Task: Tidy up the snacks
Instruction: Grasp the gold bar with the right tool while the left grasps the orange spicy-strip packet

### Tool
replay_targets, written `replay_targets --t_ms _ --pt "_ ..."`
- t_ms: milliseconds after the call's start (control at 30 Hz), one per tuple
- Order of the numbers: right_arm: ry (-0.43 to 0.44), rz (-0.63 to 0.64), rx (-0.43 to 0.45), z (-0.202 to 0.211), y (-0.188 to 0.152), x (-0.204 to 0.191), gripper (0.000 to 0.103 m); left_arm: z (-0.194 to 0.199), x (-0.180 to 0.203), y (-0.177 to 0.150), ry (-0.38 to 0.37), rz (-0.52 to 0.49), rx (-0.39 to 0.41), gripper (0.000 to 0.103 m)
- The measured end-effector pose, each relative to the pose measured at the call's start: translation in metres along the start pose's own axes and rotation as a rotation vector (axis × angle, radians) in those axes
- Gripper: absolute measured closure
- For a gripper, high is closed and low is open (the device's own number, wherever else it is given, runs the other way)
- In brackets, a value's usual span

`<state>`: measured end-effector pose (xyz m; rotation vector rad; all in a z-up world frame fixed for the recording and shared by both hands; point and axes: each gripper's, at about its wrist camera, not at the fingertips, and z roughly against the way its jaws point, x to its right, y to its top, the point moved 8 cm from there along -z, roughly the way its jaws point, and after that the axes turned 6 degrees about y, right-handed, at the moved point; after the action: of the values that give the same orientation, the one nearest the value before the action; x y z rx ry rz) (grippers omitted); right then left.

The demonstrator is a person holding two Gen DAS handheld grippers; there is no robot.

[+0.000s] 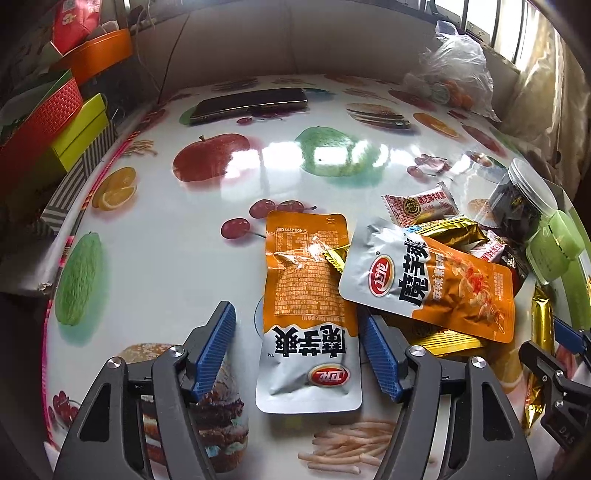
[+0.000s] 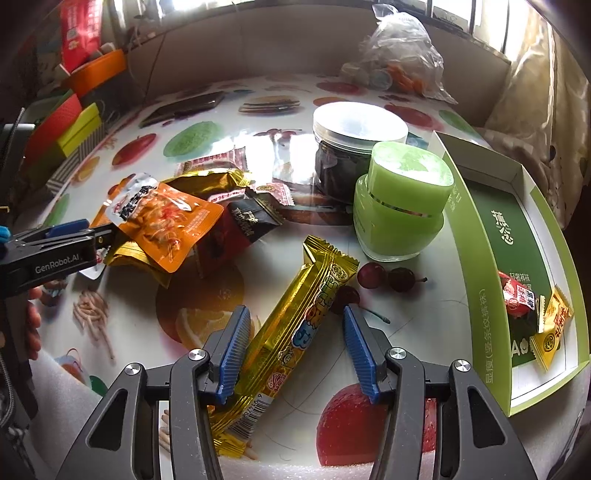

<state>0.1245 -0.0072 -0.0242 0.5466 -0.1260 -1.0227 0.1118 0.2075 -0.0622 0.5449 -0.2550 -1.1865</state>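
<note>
Left claw [image 1: 299, 354] open astride the orange-and-silver foil pouch [image 1: 308, 328]; right claw [image 2: 293, 354] open astride the long gold foil bar [image 2: 291, 332]. Next, probably: close, lift.

A lived-in home, at a household table. A glossy white tablecloth printed with fruit and burgers [image 1: 155, 258] covers it, bounded at the far side by a beige upholstered sofa back [image 1: 295, 40]. Far left, stacked red and lime cardboard gift boxes [image 1: 55, 122]; far right, a crumpled clear plastic bag [image 2: 402, 48] under a bright barred window [image 1: 491, 18].
</note>
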Motion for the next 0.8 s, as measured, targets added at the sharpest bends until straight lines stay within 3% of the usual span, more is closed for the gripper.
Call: replay_targets --t_ms 133,367,467,800 --pt "0.001 -0.002 0.001 0.0 0.0 -0.001 0.051 0.003 0.001 0.0 -0.009 0.003 0.018 0.052" --pt "0.002 -0.004 0.005 0.001 0.0 -0.001 0.052 0.006 -0.001 0.0 -0.028 0.039 0.032 0.054" --pt "-0.014 -0.012 0.013 0.003 0.001 0.003 0.062 0.009 -0.001 -0.001 -0.033 0.051 0.036 0.057" --pt "0.014 -0.031 0.03 0.006 0.001 0.006 0.07 0.018 -0.006 -0.007 -0.042 0.087 0.044 0.06"
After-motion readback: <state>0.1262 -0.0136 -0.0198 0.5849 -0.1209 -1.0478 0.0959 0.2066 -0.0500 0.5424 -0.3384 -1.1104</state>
